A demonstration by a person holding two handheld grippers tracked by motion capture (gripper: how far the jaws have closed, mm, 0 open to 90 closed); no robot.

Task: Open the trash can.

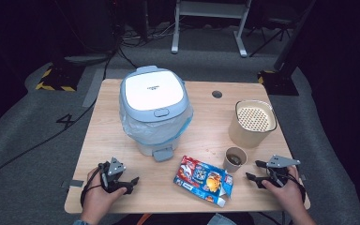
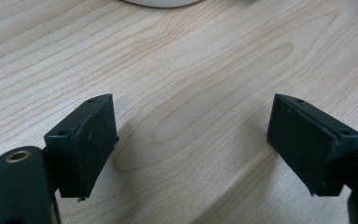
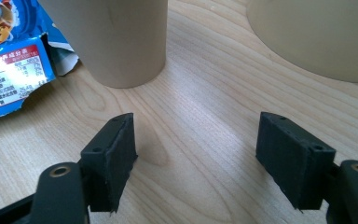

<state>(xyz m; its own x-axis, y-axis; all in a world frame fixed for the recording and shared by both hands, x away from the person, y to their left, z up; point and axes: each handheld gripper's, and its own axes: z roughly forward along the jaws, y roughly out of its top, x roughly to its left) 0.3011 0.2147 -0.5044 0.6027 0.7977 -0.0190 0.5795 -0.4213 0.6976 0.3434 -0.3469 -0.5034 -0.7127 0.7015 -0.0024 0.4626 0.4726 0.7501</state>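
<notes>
Near the front right corner of the tabletop (image 1: 122, 136), the right tongs (image 1: 255, 170) lie low over the wood with their jaws spread and nothing between them. They point at the small paper cup (image 1: 235, 159), which stands upright just beyond the tips, close but apart; in the right gripper view the cup's (image 3: 116, 37) tan wall rises ahead and a little left of the gap. Something dark sits inside the cup, though from the high view I cannot tell what it is. Just left of the cup lies a torn blue snack box (image 1: 203, 180), flat on the wood, its open end towards the cup. Behind the cup stands a larger beige container (image 1: 251, 123) with a perforated insert. At the front left corner, the left tongs (image 1: 132, 182) rest well apart from these things, jaws likewise spread over bare wood. A pale blue lidded bin (image 1: 154, 108) with a plastic liner sits mid-table, its lid shut.
</notes>
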